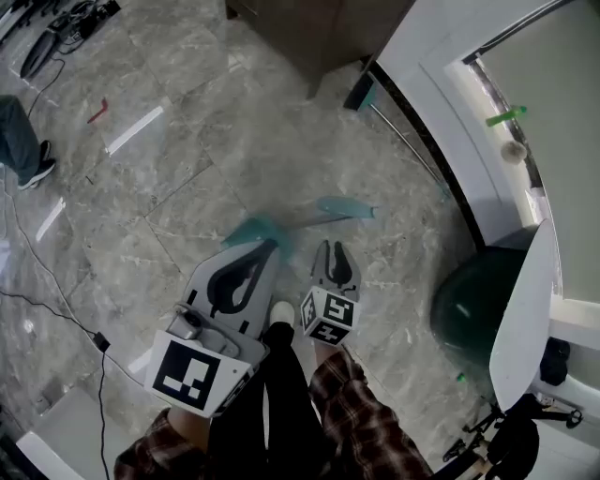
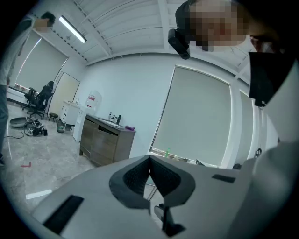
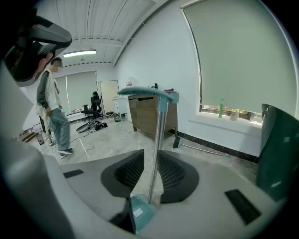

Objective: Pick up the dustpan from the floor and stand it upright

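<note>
The dustpan has a teal pan, a thin metal pole (image 3: 156, 140) and a teal grip (image 3: 150, 94) at its top. In the right gripper view the pole stands upright between the jaws, with the pan (image 3: 140, 212) low and close to the camera. My right gripper (image 3: 152, 154) is shut on the pole. From the head view the teal grip (image 1: 345, 207) and pan (image 1: 251, 231) show just beyond my right gripper (image 1: 334, 246). My left gripper (image 1: 272, 246) is beside it on the left, its tips touching with nothing between them (image 2: 150, 158).
A dark green bin (image 1: 478, 300) stands at the right by the window wall. A broom (image 1: 403, 141) lies along the baseboard. A wooden cabinet (image 1: 319, 28) is at the far side. A person (image 3: 53, 112) stands on the left, and cables (image 1: 56, 300) trail over the floor.
</note>
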`<state>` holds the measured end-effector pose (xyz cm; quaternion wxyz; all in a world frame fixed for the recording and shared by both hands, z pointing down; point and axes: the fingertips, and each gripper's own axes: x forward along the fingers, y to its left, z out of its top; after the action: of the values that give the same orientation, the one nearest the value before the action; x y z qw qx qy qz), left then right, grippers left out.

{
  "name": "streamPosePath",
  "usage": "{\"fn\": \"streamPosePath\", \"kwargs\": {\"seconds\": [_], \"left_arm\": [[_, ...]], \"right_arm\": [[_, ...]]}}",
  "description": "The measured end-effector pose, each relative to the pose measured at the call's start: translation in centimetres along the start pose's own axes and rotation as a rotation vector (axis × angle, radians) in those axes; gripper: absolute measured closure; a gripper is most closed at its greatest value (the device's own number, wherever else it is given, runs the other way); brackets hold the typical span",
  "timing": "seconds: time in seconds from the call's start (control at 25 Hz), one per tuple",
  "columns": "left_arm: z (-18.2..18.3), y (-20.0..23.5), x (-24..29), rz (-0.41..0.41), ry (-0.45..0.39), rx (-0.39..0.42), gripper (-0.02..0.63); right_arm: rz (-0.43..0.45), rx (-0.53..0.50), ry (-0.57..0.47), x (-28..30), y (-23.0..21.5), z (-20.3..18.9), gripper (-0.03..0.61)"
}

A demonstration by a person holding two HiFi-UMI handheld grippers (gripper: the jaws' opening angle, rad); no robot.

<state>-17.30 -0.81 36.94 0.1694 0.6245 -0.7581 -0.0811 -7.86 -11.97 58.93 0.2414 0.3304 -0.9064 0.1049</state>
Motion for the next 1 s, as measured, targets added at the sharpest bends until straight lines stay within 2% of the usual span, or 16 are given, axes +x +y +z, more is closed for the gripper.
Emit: {"fn": "streamPosePath", "kwargs": {"seconds": [0.24,0.48,0.64,0.76,0.84,1.0], "left_arm": [[7.3,-4.7,-1.3,-0.035,-0.017,0.006,0.604],[15.6,-9.3,-1.1,-0.083,-0.066,0.060,0.604],[18.9,-12.7,-1.0,-0.118,-0.073,0.028,0.604],[20.1,-15.4,-2.4,-0.157,-0.072,0.005,0.604],[21.2,-16.9,-3.2,-0.177,-0.083,0.024,0.604],[22.0,-19.5,-4.2,-0.216,-0.096,0.066,0.604]], "right_arm": [[0.104,-0.049,-0.005,-7.9,2.0,8.4,0.482],[0.285,-0.040,-0.106,-13.8,3.4,22.1,0.482],[0.372,-0.039,-0.172,-19.0,2.9,29.2,0.505],[0.381,-0.033,-0.235,-23.9,2.5,32.3,0.543],[0.386,-0.032,-0.267,-26.4,2.3,33.5,0.566],[0.411,0.029,-0.288,-29.3,1.7,33.9,0.566]]}}
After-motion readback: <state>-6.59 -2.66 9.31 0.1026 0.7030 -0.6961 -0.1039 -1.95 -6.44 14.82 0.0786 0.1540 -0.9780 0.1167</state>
